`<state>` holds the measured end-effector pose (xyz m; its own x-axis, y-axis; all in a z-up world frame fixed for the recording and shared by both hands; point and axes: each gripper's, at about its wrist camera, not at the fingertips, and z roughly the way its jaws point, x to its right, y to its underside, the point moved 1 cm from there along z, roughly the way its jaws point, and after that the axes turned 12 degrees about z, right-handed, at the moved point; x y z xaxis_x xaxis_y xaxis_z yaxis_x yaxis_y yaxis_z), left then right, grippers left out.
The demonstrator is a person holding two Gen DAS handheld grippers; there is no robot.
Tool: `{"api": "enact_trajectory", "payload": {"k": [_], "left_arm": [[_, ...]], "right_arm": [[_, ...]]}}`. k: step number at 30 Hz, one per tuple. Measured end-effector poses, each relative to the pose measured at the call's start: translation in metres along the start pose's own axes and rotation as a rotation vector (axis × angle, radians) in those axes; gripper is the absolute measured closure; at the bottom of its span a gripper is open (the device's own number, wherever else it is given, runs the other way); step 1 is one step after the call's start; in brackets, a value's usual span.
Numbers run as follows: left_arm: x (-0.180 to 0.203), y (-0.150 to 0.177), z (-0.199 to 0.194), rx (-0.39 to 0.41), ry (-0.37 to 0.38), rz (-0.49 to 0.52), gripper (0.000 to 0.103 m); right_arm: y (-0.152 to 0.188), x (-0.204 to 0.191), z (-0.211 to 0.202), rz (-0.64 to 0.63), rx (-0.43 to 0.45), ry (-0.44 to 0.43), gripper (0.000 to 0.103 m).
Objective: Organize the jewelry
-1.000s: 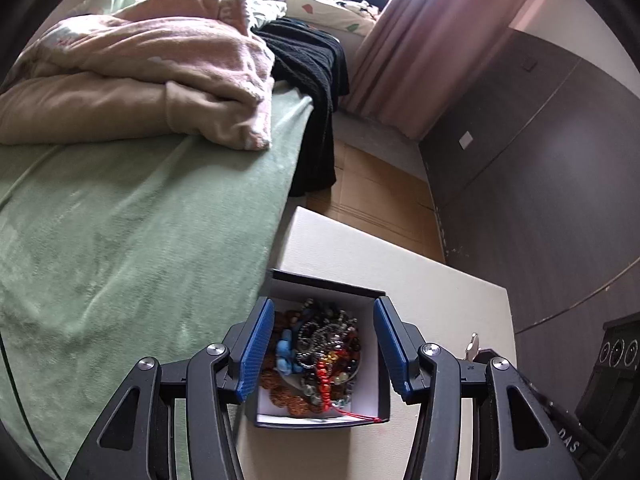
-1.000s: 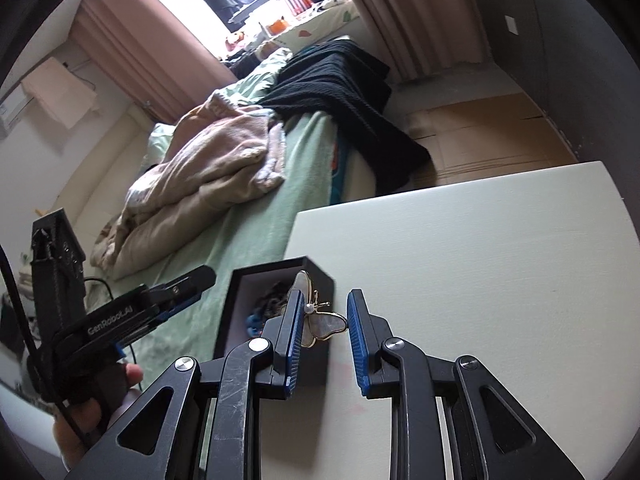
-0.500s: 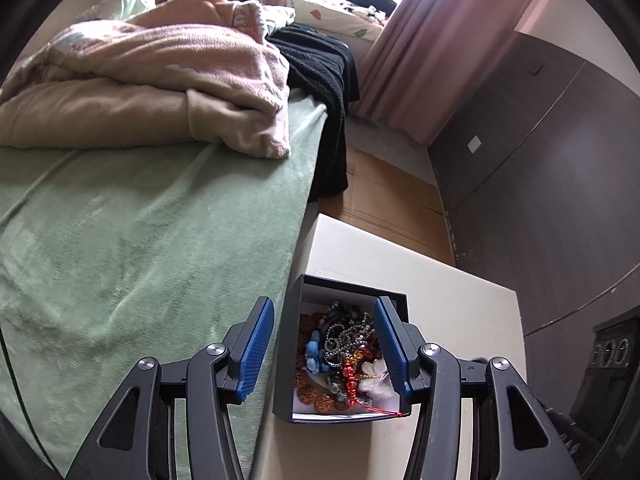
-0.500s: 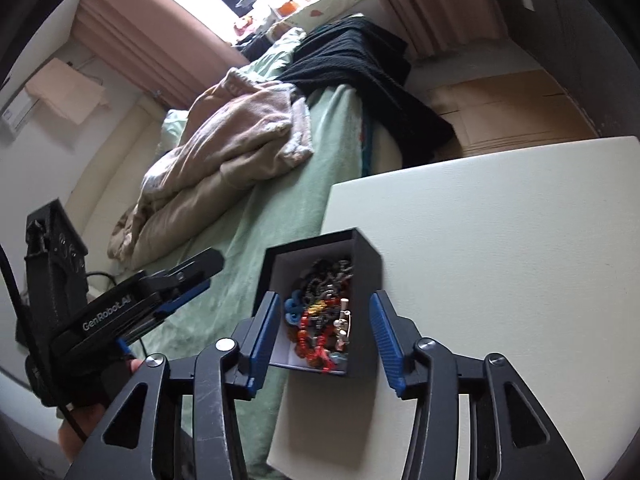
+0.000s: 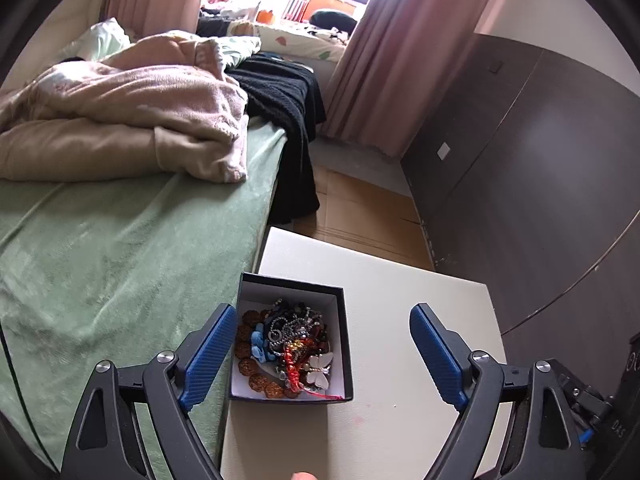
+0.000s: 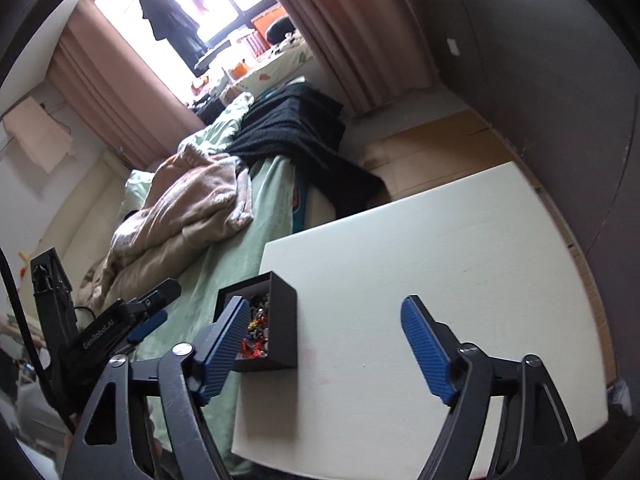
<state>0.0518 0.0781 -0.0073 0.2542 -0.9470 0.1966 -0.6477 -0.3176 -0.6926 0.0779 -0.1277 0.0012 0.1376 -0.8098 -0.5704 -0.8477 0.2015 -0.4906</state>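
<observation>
Box: the black box point(image 5: 291, 340) sits at the desk point(image 5: 400, 320) edge nearest the bed point(image 5: 100, 260), open-topped so pieces drop straight in.
Jewelry: beads, chains and a white butterfly point(image 5: 318, 368) lie heaped inside.
Left gripper point(image 5: 322, 354): jaws opening wide, empty, box below.
Right gripper point(image 6: 328, 346): jaws opening wide, empty, beside the box.
</observation>
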Motion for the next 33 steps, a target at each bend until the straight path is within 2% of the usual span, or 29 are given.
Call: {"api": "enact_trajectory", "payload": {"k": [8,12,15,19,20,33], "left_arm": [[0.025,0.023,-0.013,0.025,0.034,0.036,0.006],[0.04,0.034,-0.021,0.038,0.038,0.084,0.001],[0.052,0.04,-0.028,0.048,0.014,0.133,0.001],[0.057,0.043,-0.038,0.071,0.03,0.158,0.001],[0.059,0.044,-0.04,0.073,0.029,0.167,0.001],[0.076,0.044,-0.056,0.117,0.017,0.235,0.001]], "right_arm": [[0.008,0.021,-0.022,0.016,0.032,0.076,0.019],[0.02,0.028,-0.032,0.012,0.047,0.139,0.011],[0.028,0.037,-0.035,0.037,0.026,0.172,0.009],[0.032,0.041,-0.041,0.037,0.042,0.221,0.002],[0.032,0.04,-0.044,0.03,0.053,0.224,0.0],[0.033,0.039,-0.055,-0.027,0.076,0.232,0.0]]}}
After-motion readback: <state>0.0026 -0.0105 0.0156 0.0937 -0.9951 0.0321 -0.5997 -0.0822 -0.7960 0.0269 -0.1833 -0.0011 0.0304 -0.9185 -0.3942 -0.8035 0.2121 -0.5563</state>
